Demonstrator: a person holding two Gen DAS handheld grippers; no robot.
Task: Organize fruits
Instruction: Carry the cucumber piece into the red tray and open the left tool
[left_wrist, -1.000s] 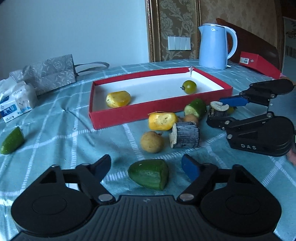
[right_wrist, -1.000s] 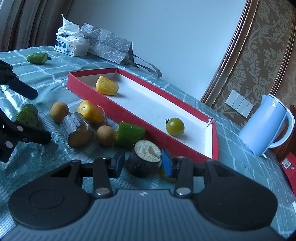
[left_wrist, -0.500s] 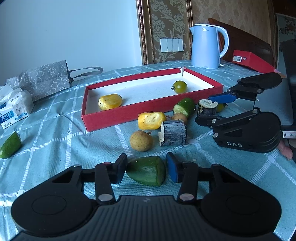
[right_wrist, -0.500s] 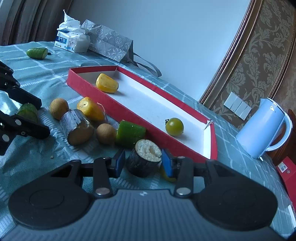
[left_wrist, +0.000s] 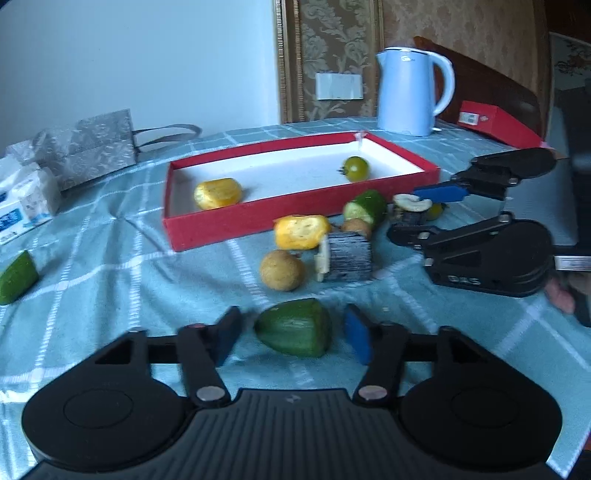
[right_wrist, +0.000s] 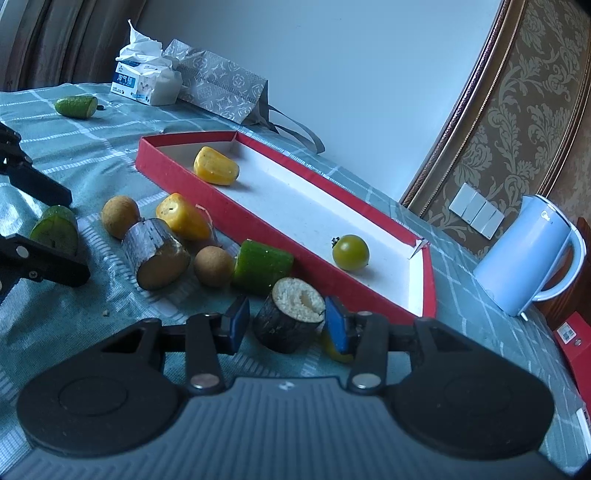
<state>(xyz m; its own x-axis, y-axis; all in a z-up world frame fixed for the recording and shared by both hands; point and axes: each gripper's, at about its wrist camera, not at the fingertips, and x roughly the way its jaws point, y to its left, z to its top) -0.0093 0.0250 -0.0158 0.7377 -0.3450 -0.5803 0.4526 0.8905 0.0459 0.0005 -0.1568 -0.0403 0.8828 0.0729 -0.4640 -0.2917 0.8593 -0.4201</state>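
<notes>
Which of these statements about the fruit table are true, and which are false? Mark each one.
1. The red tray holds just a yellow piece and a green tomato. True.
2. The blue kettle stands inside the tray. False: it stands on the tablecloth beyond the tray.
3. One cucumber piece lies apart from the main cluster, near the tissue pack. True.
4. Both brown round fruits are in the tray. False: they lie on the cloth in front of it.
</notes>
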